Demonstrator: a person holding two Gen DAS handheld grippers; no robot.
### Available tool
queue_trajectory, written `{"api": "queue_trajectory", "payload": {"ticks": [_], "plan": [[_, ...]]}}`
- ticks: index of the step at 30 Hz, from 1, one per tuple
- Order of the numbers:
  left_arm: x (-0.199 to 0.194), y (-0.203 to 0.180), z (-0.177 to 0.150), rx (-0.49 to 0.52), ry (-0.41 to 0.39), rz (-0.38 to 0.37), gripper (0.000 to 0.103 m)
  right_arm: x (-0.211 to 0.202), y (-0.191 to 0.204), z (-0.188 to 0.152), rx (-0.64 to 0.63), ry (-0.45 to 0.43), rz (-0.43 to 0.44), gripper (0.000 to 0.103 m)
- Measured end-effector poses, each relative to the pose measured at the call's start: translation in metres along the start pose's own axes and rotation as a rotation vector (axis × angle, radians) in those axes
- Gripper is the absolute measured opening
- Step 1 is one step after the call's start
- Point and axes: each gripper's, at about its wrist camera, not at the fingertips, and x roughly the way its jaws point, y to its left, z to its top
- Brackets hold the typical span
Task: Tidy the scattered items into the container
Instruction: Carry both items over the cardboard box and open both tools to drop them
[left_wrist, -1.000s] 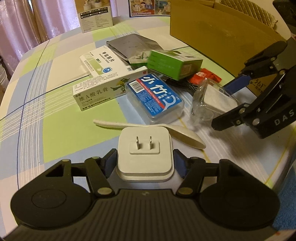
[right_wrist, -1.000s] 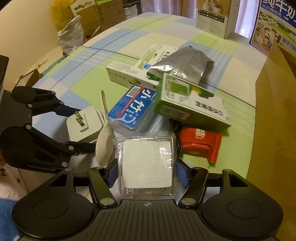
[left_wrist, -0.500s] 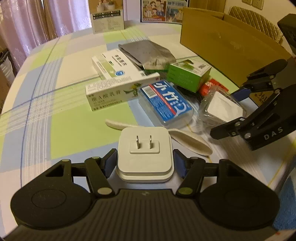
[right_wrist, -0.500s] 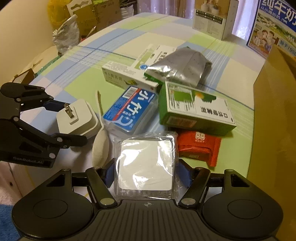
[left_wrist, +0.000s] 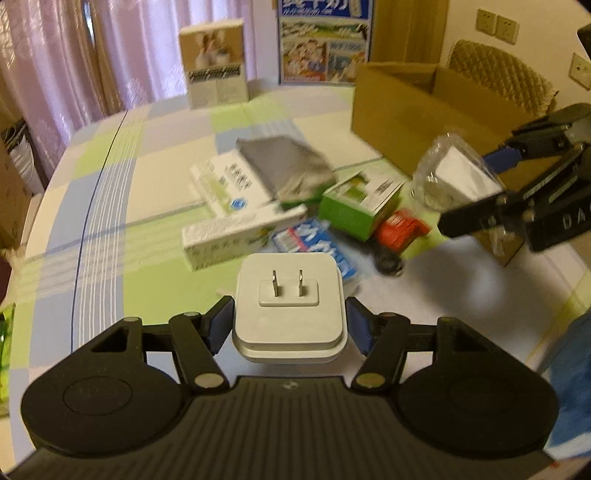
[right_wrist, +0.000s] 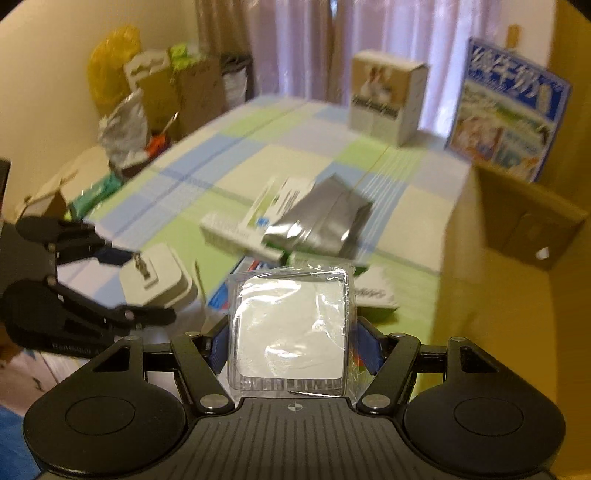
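— Both held items have been lifted clear of the tablecloth (left_wrist: 110, 229) since the earlier frames, when they sat low beside the white spoon; more of the far room is now taken in by each camera.

— What is pinched by the left gripper (left_wrist: 290, 325)?

— A white plug adapter (left_wrist: 290, 306) is clamped between the blue pads, prongs facing up. It is also seen from the right wrist view, held off to the left (right_wrist: 157, 277) above the table edge.

— And the right gripper (right_wrist: 291, 343)?

— A clear plastic case with a white square inside (right_wrist: 291, 328) is gripped at its two sides. From the left wrist view the same case is seen raised (left_wrist: 454, 173) in front of the cardboard box (left_wrist: 406, 107).

— Where is the container?

— The cardboard box stands open on the far right of the table, close beside the right gripper.

— What is left on the cloth?

— A cluster is left lying near the middle: two white-and-green cartons (left_wrist: 236, 206), a grey foil pouch (left_wrist: 284, 162) resting across them, a green box (left_wrist: 358, 203), a red packet (left_wrist: 400, 229) and a blue-labelled case (left_wrist: 321, 240), partly hidden behind the adapter. Details are blurred.
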Motion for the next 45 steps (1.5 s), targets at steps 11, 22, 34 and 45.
{"api": "queue_trajectory", "payload": {"ticks": [11,22,34,45], "plan": [[-0.029,-0.082,0.071,0.075,-0.095,-0.084,0.06,-0.086,-0.093,-0.013,0.154,-0.077,-0.182,0.065],[0.002,-0.172,0.138,0.1,-0.141,-0.187,0.06,-0.117,-0.184,-0.054,0.326,-0.079,-0.295,0.065],[0.051,-0.218,0.154,0.157,-0.106,-0.211,0.06,-0.101,-0.216,-0.074,0.389,-0.076,-0.266,0.065],[0.058,-0.223,0.147,0.181,-0.111,-0.196,0.073,-0.097,-0.222,-0.082,0.413,-0.073,-0.246,0.065]]}}
